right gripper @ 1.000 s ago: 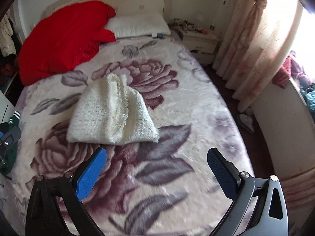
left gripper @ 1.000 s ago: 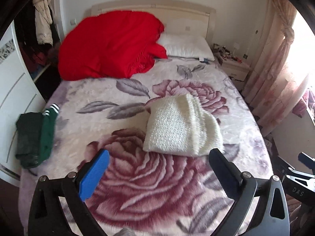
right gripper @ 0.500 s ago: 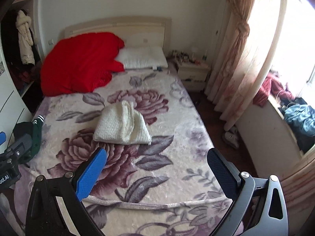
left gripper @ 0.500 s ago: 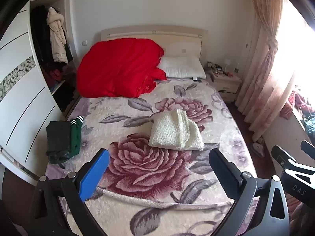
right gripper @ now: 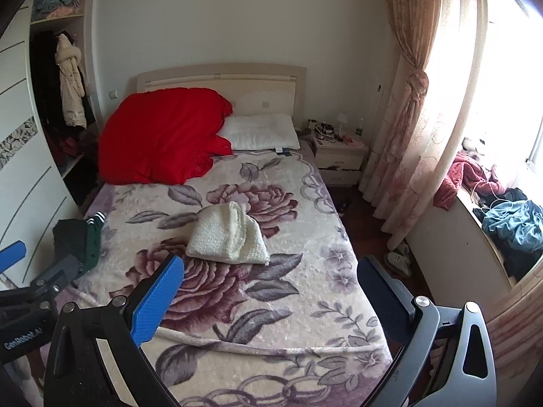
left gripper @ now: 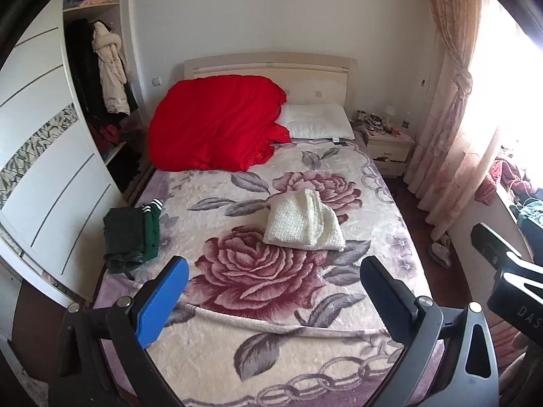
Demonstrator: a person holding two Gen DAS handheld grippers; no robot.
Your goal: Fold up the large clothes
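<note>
A folded cream knit garment (left gripper: 303, 220) (right gripper: 228, 235) lies in the middle of the floral bed cover (left gripper: 258, 305) (right gripper: 271, 322). A folded dark green garment with white stripes (left gripper: 130, 235) (right gripper: 79, 239) rests at the bed's left edge. My left gripper (left gripper: 271, 291) stands open above the foot of the bed, far from both garments, holding nothing. My right gripper (right gripper: 271, 288) is open too, empty, and also well back from the cream garment. The left gripper shows at the left edge of the right wrist view, and the right one at the right edge of the left wrist view.
A red quilt (left gripper: 213, 125) and a white pillow (left gripper: 317, 125) lie at the headboard. A wardrobe (left gripper: 51, 169) flanks the bed's left side. A nightstand (right gripper: 339, 159), curtains (right gripper: 407, 118) and a windowsill with heaped clothes (right gripper: 509, 224) stand on the right.
Both grippers have pulled back and up from the cream garment to beyond the foot of the bed. The whole bed and room have come into view. Both stay open.
</note>
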